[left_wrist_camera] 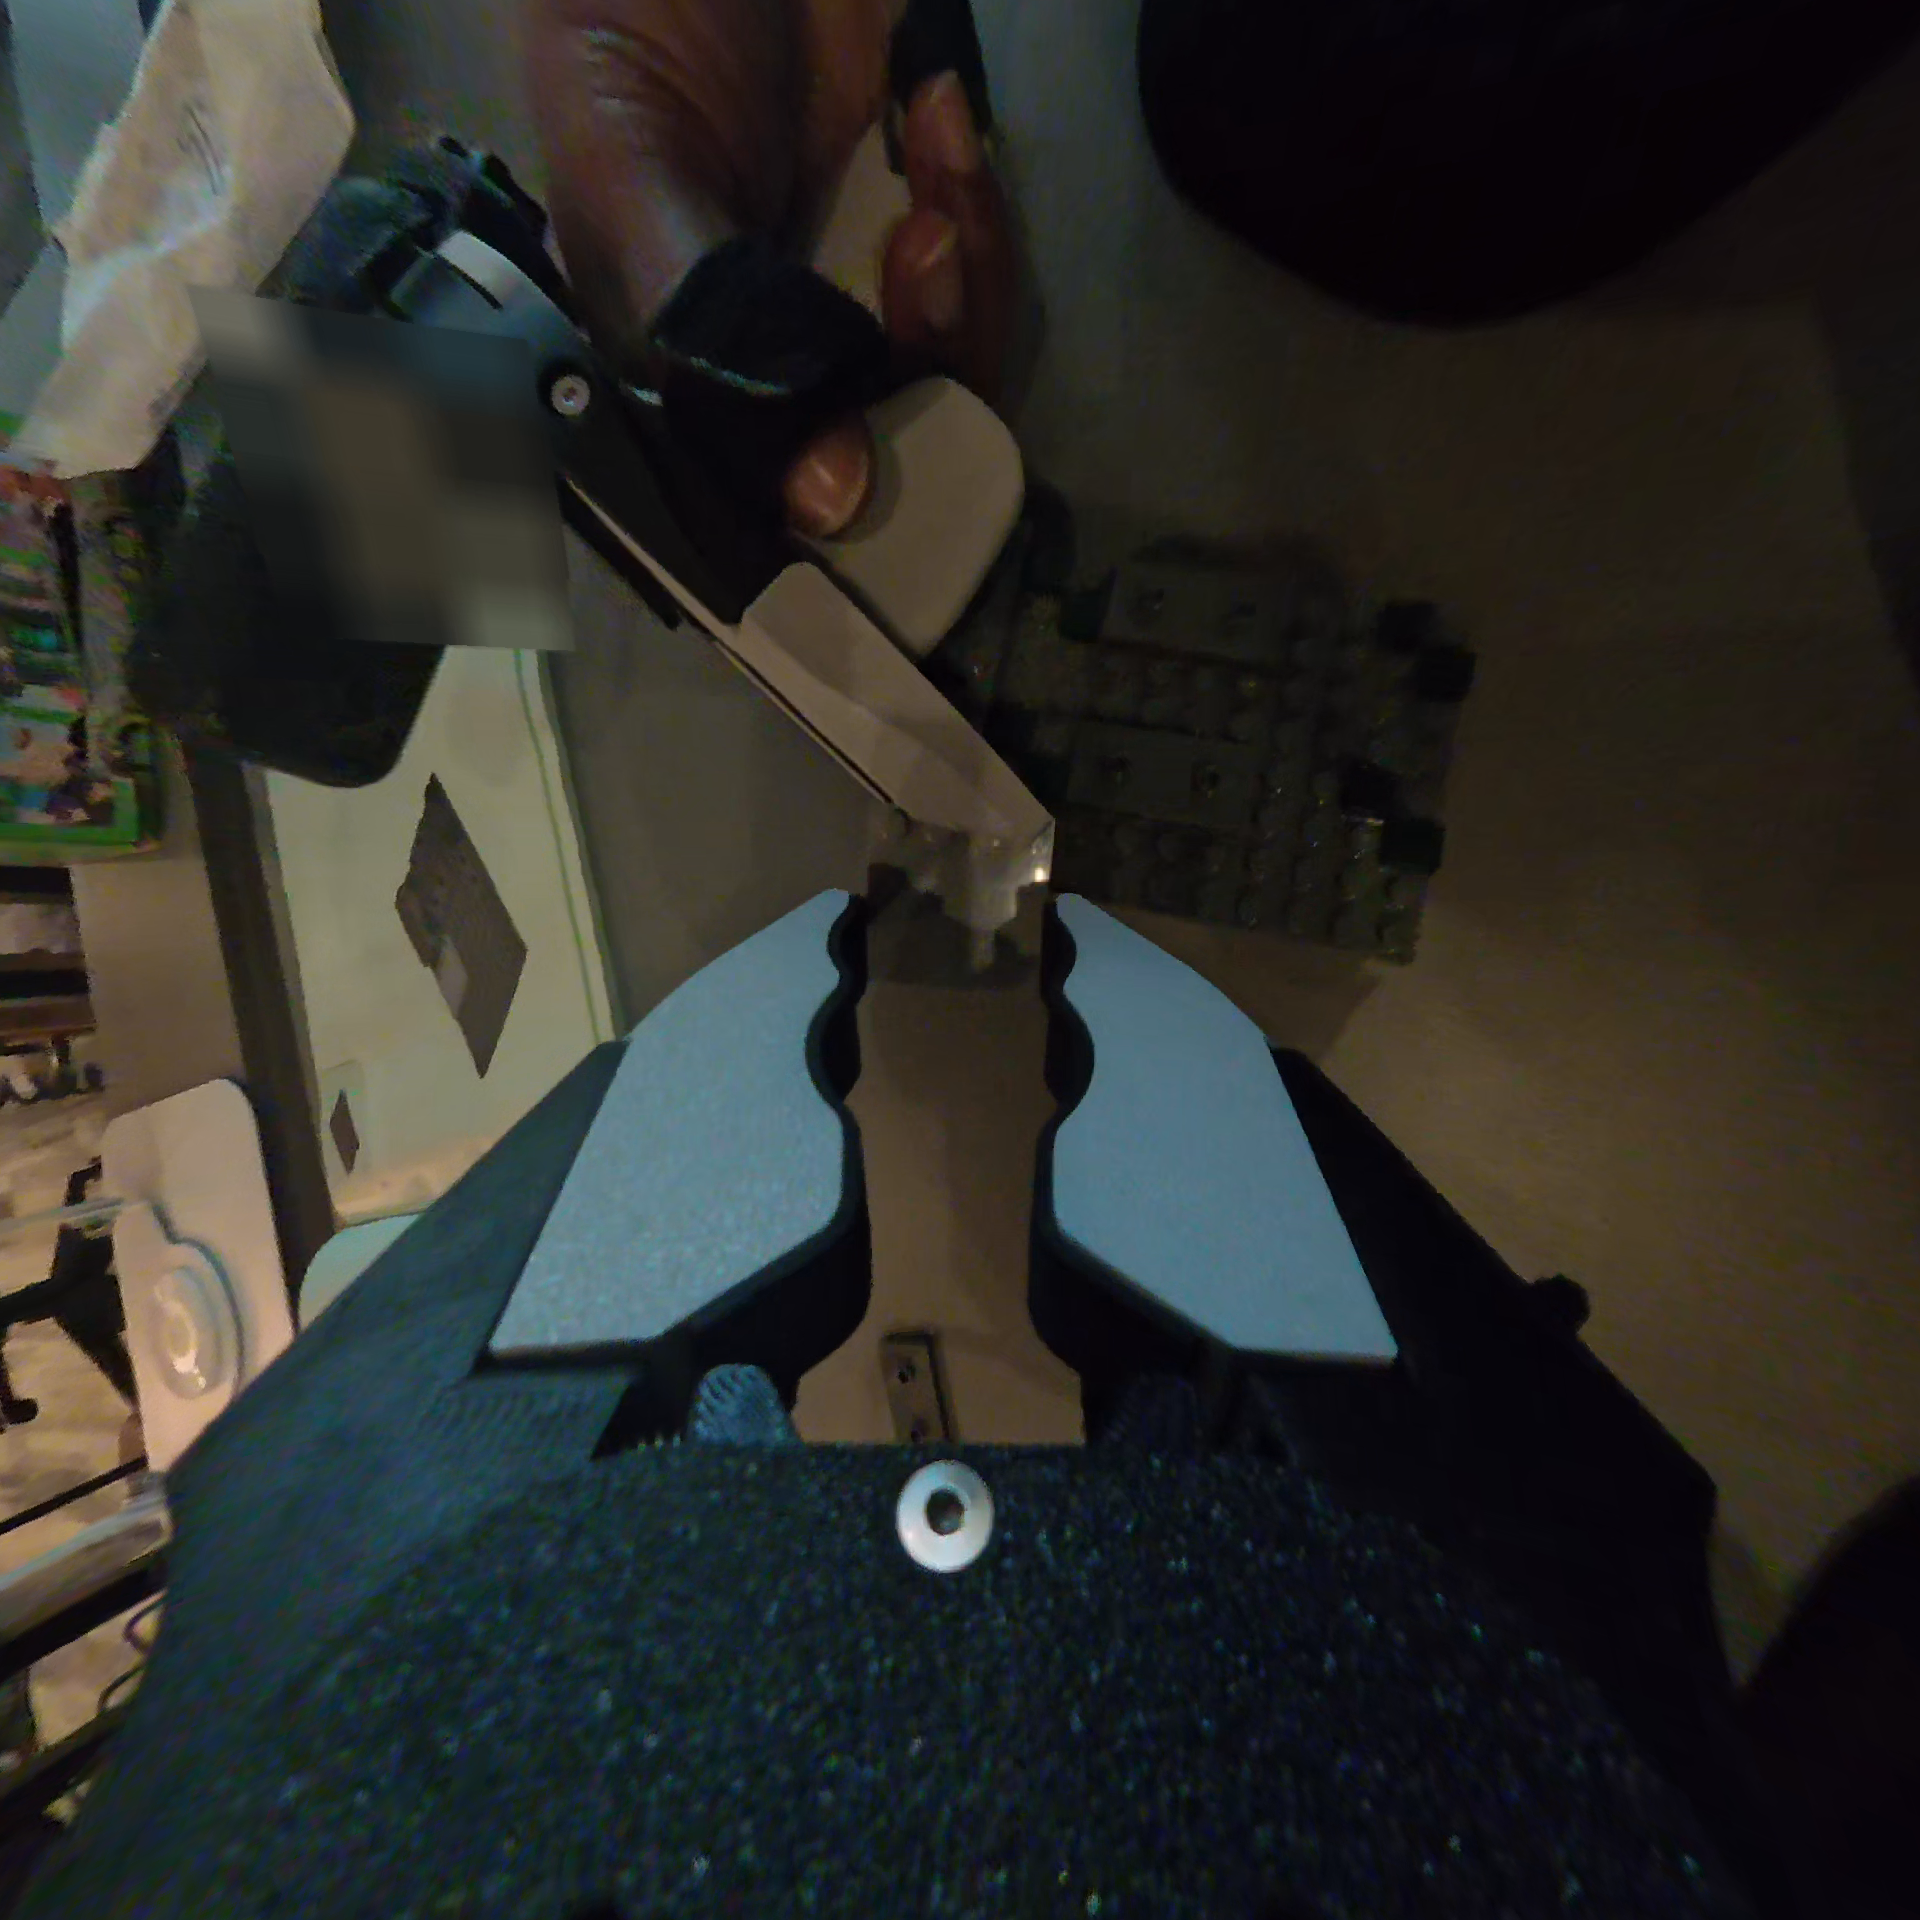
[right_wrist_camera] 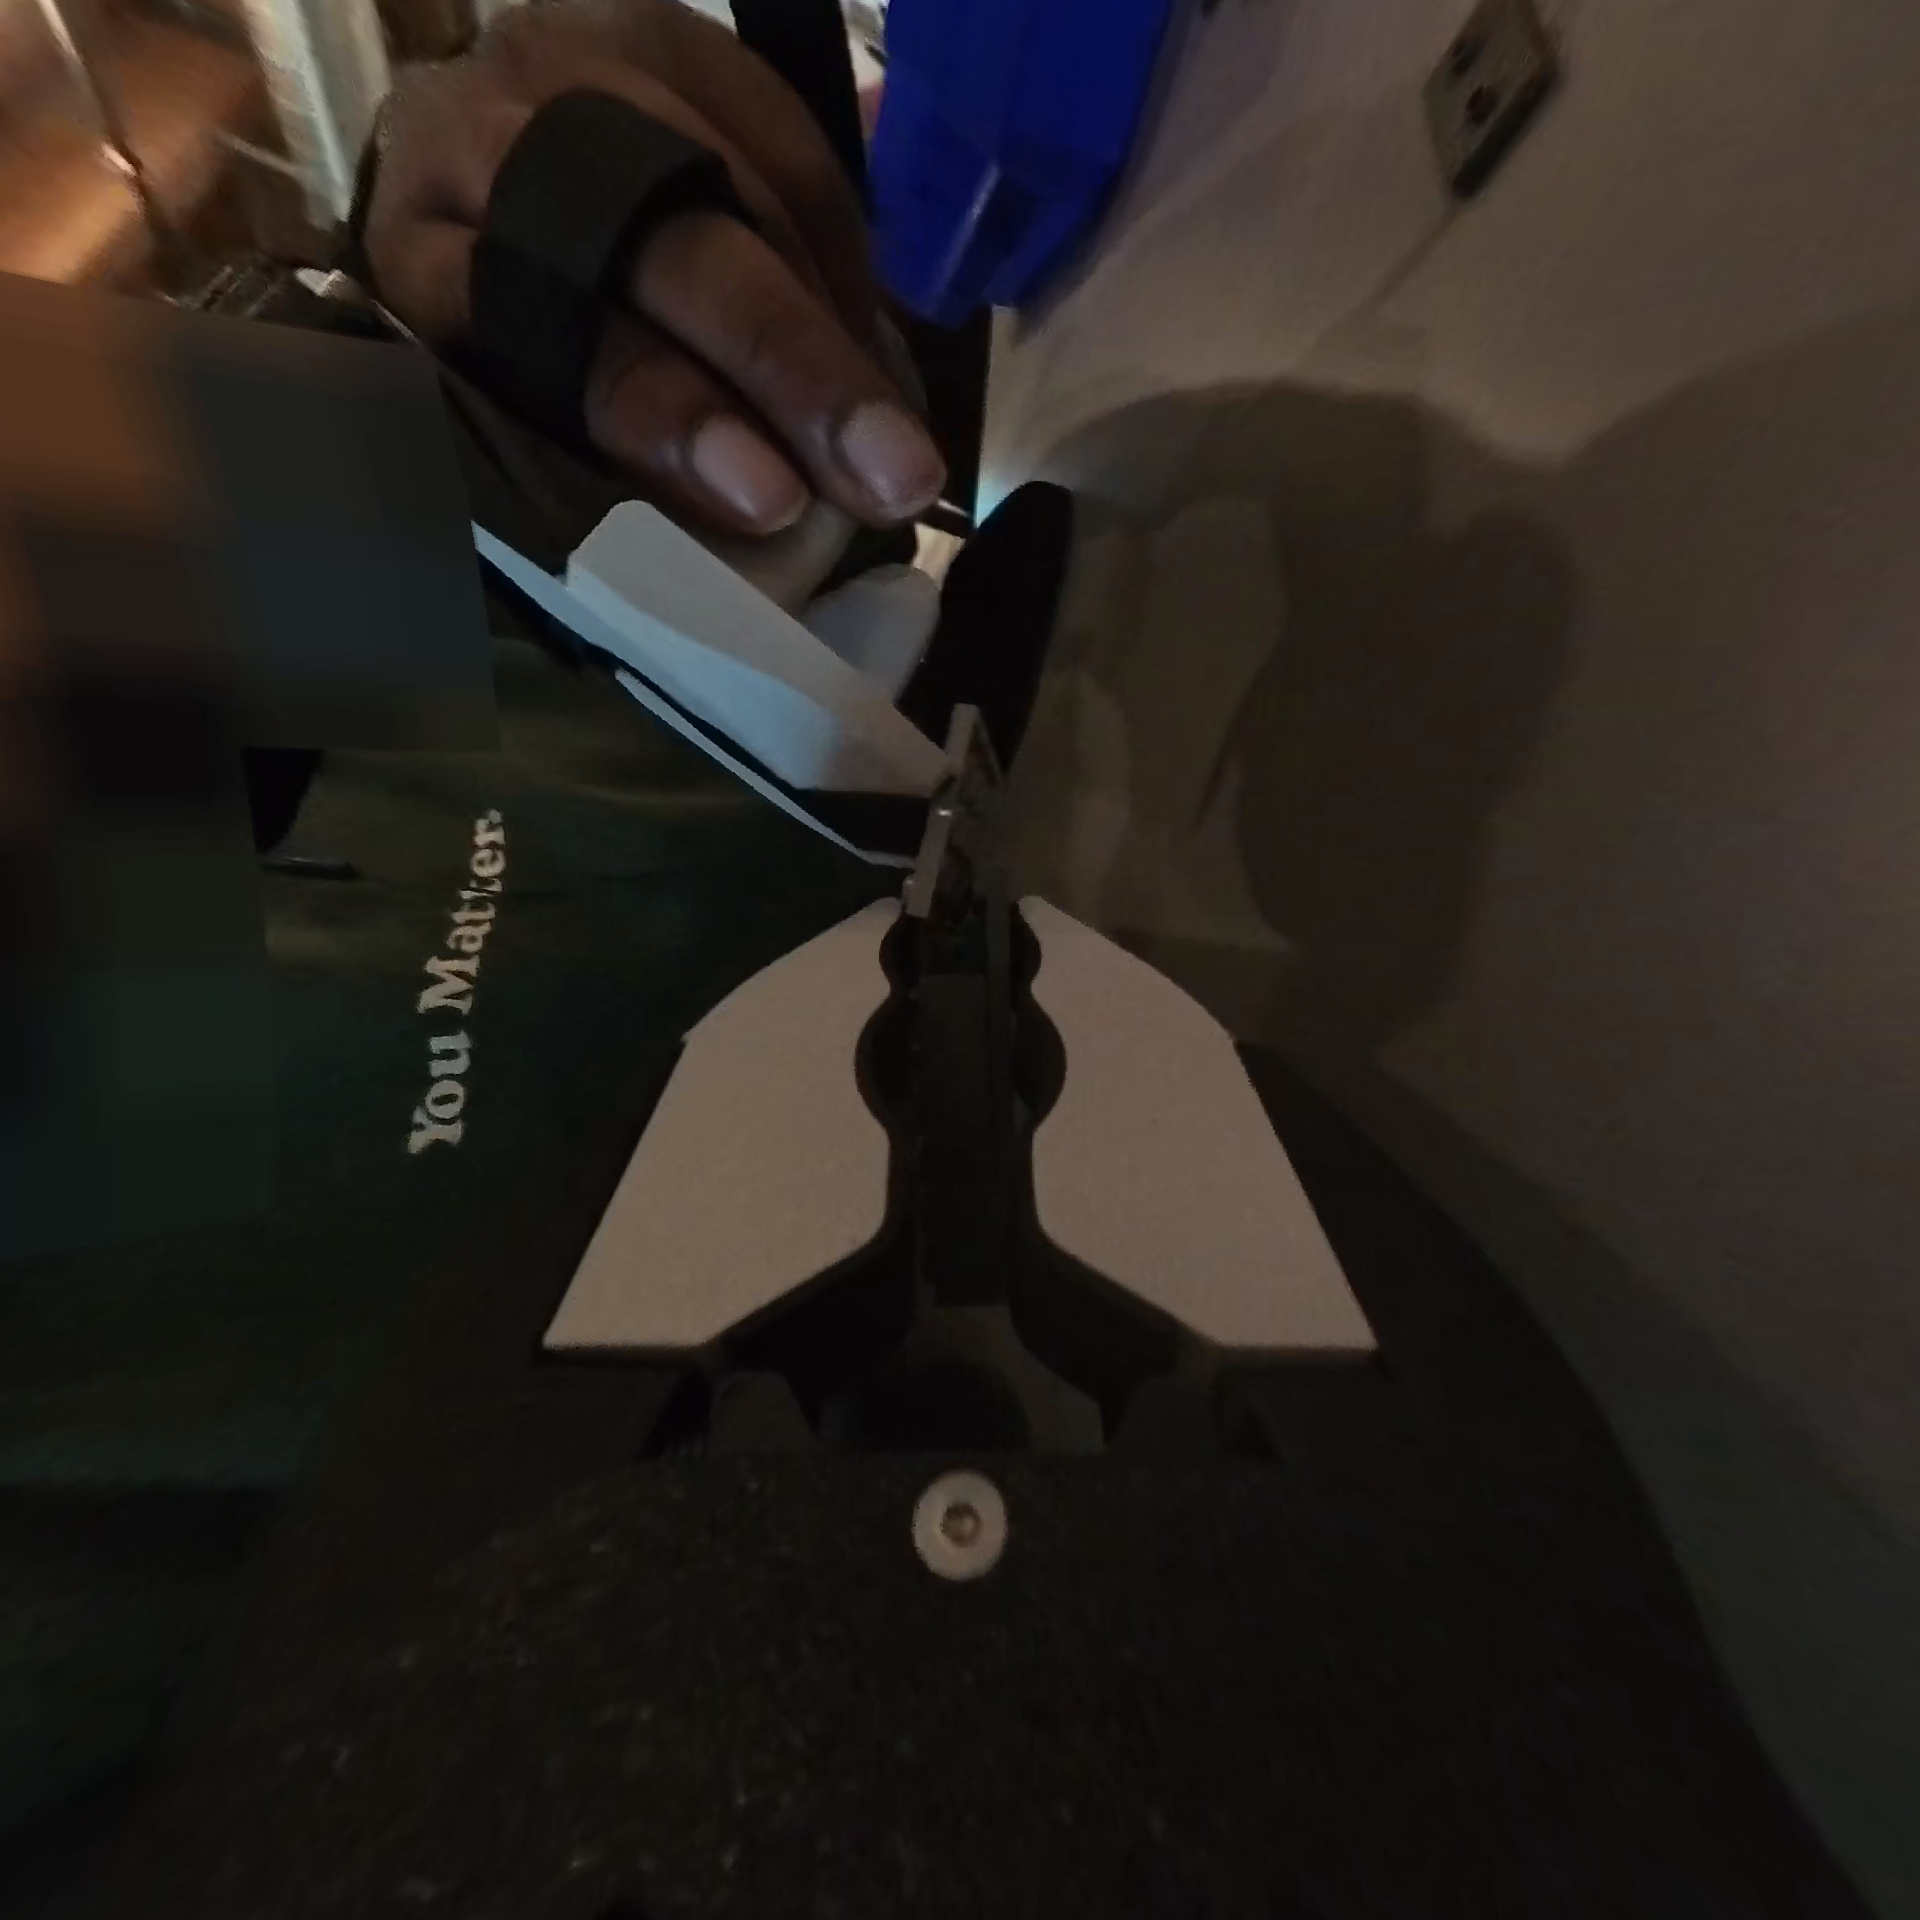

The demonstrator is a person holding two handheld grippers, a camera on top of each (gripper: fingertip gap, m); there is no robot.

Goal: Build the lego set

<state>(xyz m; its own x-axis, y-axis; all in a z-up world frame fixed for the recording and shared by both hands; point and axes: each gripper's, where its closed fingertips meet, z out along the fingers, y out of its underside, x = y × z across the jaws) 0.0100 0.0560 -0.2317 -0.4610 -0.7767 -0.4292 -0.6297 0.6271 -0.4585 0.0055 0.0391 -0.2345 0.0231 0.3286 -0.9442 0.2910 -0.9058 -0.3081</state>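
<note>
Left gripper [left_wrist_camera: 951,925] spread, nothing between; studded grey plate [left_wrist_camera: 1236,769] just beyond. Right gripper [right_wrist_camera: 956,914] clamped on thin grey piece [right_wrist_camera: 951,821].

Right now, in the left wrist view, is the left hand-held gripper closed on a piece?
No: the left hand-held gripper stands open, with bare table showing between its fingers.
</note>
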